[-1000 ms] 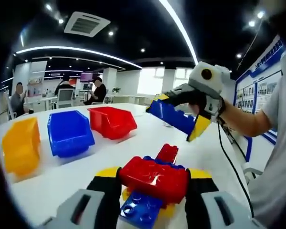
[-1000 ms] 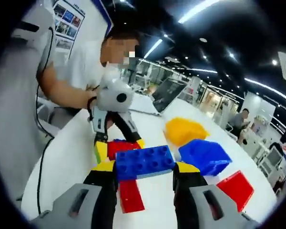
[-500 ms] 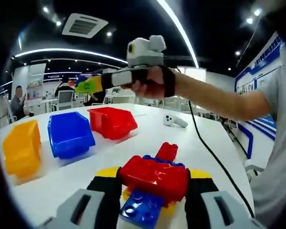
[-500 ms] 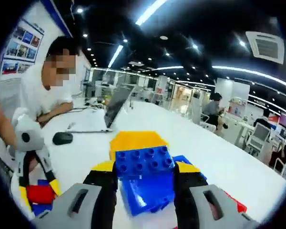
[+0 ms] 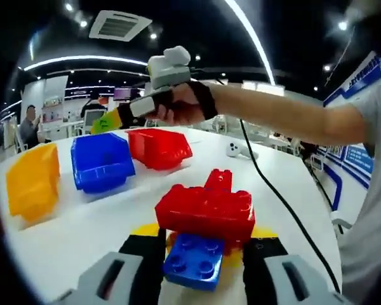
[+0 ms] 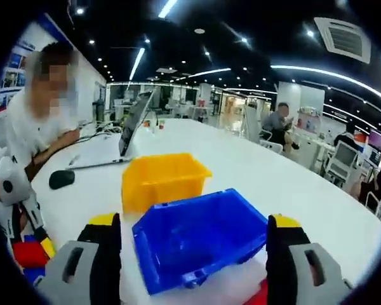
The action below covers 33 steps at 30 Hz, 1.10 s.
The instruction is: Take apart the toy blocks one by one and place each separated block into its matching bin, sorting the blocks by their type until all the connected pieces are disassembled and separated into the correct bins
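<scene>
- Jaws of the left gripper (image 5: 202, 251) clamp the block cluster (image 5: 206, 219) low in the left gripper view: a wide red studded block on top, a blue studded block (image 5: 192, 262) under it, yellow peeking out at both sides, and a smaller red block (image 5: 219, 180) sticking out at the far end.
- Over at the right gripper (image 6: 193, 244), the jaws stand wide apart, gripping nothing, with the blue bin (image 6: 200, 238) sitting right between them and its hollow facing the camera.
- From the left gripper view, a hand (image 5: 181, 105) carries that right gripper out above the bins, arm stretched in from the right, a black cable (image 5: 276, 190) trailing down from the wrist.
- Three bins line up on the white table (image 5: 95, 219): yellow bin (image 5: 33, 183), blue bin, red bin (image 5: 159, 147), side by side.
- Right gripper view puts the yellow bin just behind the blue one.
- Also on the table: a black mouse (image 6: 61, 178), an open laptop (image 6: 132, 127), and a small white device (image 5: 239, 150).
- Around it, an open office with ceiling lights, and people seated at desks.
</scene>
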Motion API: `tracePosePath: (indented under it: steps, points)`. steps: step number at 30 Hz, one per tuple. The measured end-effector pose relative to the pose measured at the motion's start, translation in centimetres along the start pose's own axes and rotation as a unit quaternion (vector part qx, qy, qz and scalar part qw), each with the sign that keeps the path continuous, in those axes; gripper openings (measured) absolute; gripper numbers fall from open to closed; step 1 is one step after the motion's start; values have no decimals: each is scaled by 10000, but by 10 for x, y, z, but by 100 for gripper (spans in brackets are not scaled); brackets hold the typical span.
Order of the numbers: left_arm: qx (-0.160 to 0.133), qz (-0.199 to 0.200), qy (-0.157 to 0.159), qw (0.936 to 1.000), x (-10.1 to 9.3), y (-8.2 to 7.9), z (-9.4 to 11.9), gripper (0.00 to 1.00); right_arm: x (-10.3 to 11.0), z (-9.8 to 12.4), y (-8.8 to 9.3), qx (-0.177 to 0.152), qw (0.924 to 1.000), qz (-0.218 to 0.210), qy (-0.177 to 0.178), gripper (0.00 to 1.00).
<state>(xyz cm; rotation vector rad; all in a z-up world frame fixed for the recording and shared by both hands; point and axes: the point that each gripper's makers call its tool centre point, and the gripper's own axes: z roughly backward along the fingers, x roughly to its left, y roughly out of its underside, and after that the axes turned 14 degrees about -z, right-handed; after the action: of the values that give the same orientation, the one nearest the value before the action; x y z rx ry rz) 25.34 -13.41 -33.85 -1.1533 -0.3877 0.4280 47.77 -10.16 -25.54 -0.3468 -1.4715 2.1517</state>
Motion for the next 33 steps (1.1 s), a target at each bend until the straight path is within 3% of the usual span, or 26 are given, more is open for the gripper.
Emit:
tracePosePath:
  steps: [13,15,16,17,18,20,22,24,25,29,32,33]
  points:
    - [131,-292,-2,9995,0,0,-7,49,30,34,-12,-201,9983,33,-547,83]
    - [143,-349,-15,9993,0,1,-6,49,50,45,-9,-177,9954,21,-937,82]
    - [135,-396,-16,9991,-1,1,-6,49,73,58,-7,-214,9899,-56,-1402,82]
    - [126,-426,-10,9990,-2,1,-6,49,80,62,-6,-231,9878,-56,-1537,81]
    - [113,-465,10,9989,-4,1,-5,49,106,79,3,-168,9785,-12,-2055,81]
    - [135,-439,47,9989,-6,4,-4,49,137,100,28,93,9669,285,-2533,80]
    - [169,-266,147,9994,-10,8,-4,51,158,114,66,675,9571,773,-2709,80]
    - [105,-326,238,9991,-15,7,-4,58,162,120,101,1209,9438,1139,-2858,80]
    - [9,-451,246,9987,-18,3,-3,62,171,125,113,1328,9386,1279,-2915,80]
    - [-256,-338,288,9987,-25,-10,8,68,178,125,137,1660,9281,1766,-2826,80]
    - [-264,-306,287,9988,-27,-14,16,65,180,118,137,1672,9268,1634,-2939,76]
    - [-262,-334,258,9988,-26,-14,18,66,180,117,139,1742,9264,1542,-2961,70]
